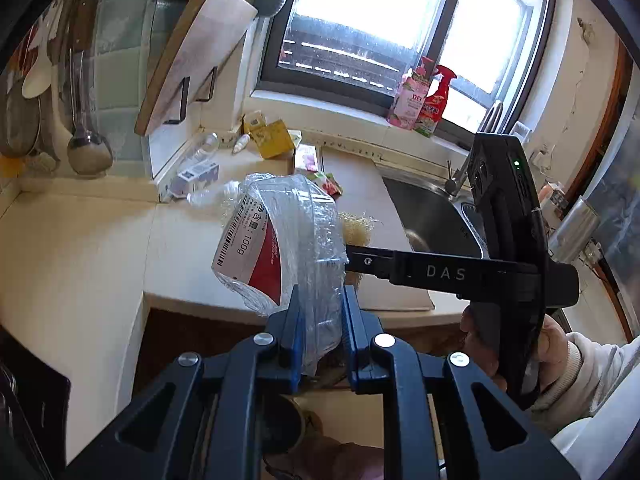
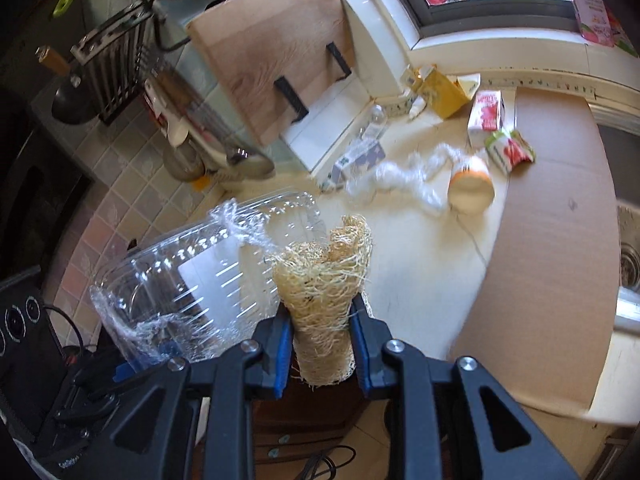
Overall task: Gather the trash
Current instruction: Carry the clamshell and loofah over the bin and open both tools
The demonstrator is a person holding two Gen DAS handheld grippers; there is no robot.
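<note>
This was a home kitchen, no question. A steel sink (image 1: 432,216) sat sunk into the pale counter (image 1: 80,248) under a window (image 1: 384,20), with cleaning bottles (image 1: 420,100) on the sill. A wooden cutting board (image 2: 272,64) leaned on its stand against the tiled wall (image 2: 120,196), and ladles (image 1: 86,148) and a strainer hung beside it.
</note>
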